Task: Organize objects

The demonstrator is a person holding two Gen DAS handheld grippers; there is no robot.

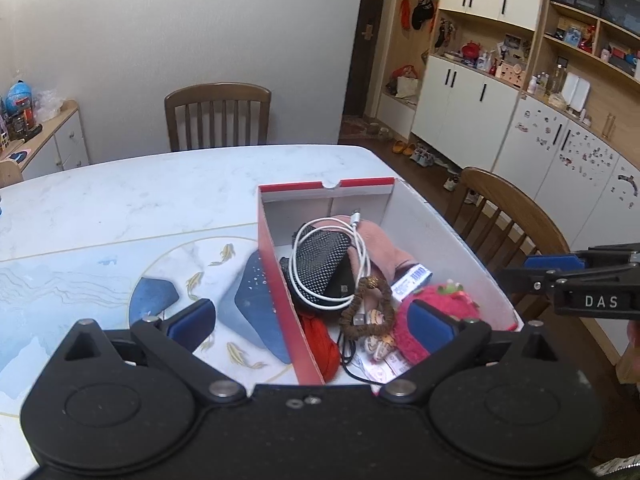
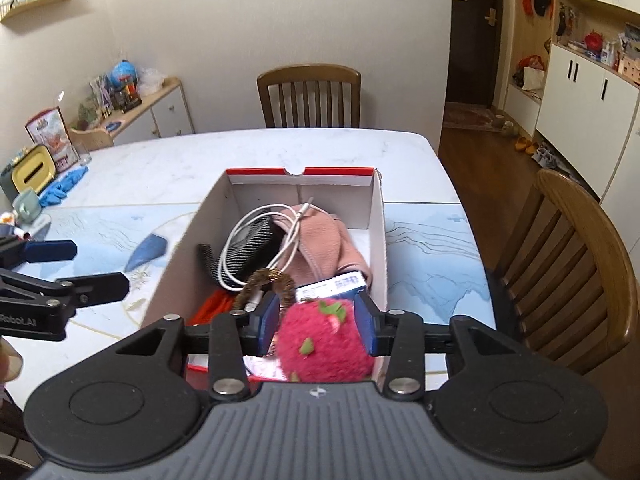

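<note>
On the table (image 1: 120, 200) sits one red shoebox (image 2: 378, 216) holding one pink strawberry plush (image 2: 324, 348), one white cable (image 1: 362, 256), one bead bracelet (image 1: 370, 308) and one pink slipper (image 2: 320, 236). My right gripper (image 2: 316, 320) straddles the plush, fingers apart; my left gripper (image 1: 312, 320) gapes wide, holding nothing.

A: What's sitting around the marble table (image 2: 160, 168)?
B: Wooden chairs (image 2: 309, 96) standing at the far side, another chair (image 1: 508, 216) standing to the right.
A: Left edge?
B: Blue gloves (image 2: 64, 189) lying beside a yellow tissue box (image 2: 33, 172); globe (image 2: 124, 72) sitting on the sideboard (image 2: 168, 110).
</note>
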